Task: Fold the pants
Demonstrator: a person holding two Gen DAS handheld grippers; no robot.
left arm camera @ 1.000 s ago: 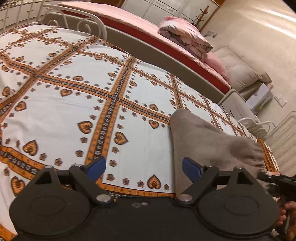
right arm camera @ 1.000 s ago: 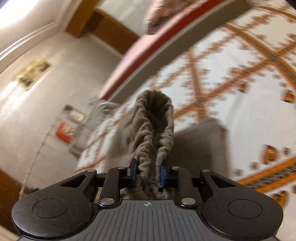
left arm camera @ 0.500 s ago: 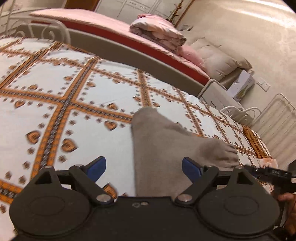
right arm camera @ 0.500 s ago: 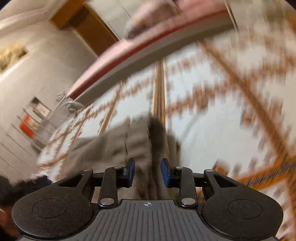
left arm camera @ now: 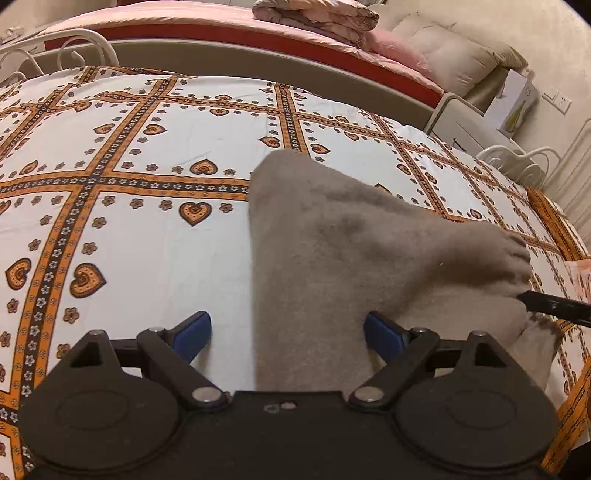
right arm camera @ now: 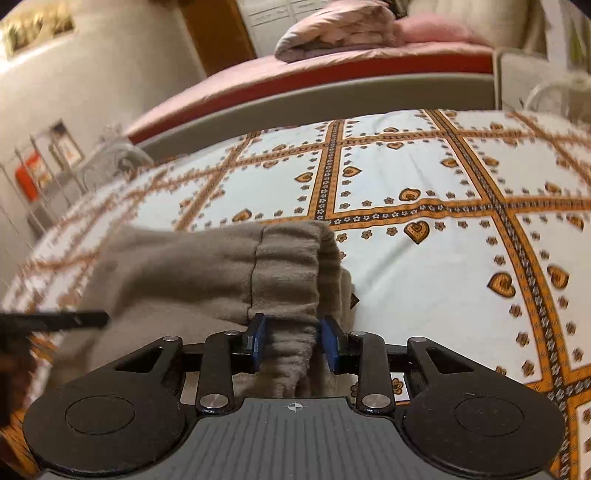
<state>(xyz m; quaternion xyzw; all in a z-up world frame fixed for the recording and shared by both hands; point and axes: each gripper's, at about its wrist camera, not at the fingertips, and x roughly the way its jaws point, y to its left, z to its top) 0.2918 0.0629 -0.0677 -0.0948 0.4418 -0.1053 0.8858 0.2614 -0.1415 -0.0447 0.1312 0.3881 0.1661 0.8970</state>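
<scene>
The pants (left arm camera: 343,258), a grey-brown fleece garment, lie partly folded on the bedsheet (left arm camera: 147,229), a white sheet with orange bands and heart motifs. In the left wrist view the pants form a rough triangle, its apex pointing away from the camera toward the far bed (left arm camera: 221,33) and its base reaching under the left gripper (left arm camera: 286,332). The left gripper's jaws stand spread wide; its blue left pad sits over bare bedsheet beside the pants, its right pad over the fabric, and neither pad presses on anything. In the right wrist view the ribbed waistband (right arm camera: 291,266) of the pants rises as a bunched fold directly ahead of the right gripper (right arm camera: 293,341). The right gripper's jaws are set narrow with the waistband fabric running between the blue pads; whether the pads clamp the fabric or only stand beside it cannot be told. A dark finger of the other gripper enters each view at the pants' side edge. A folded quilt (right arm camera: 332,33) rests on the far bed, beyond the pants.
</scene>
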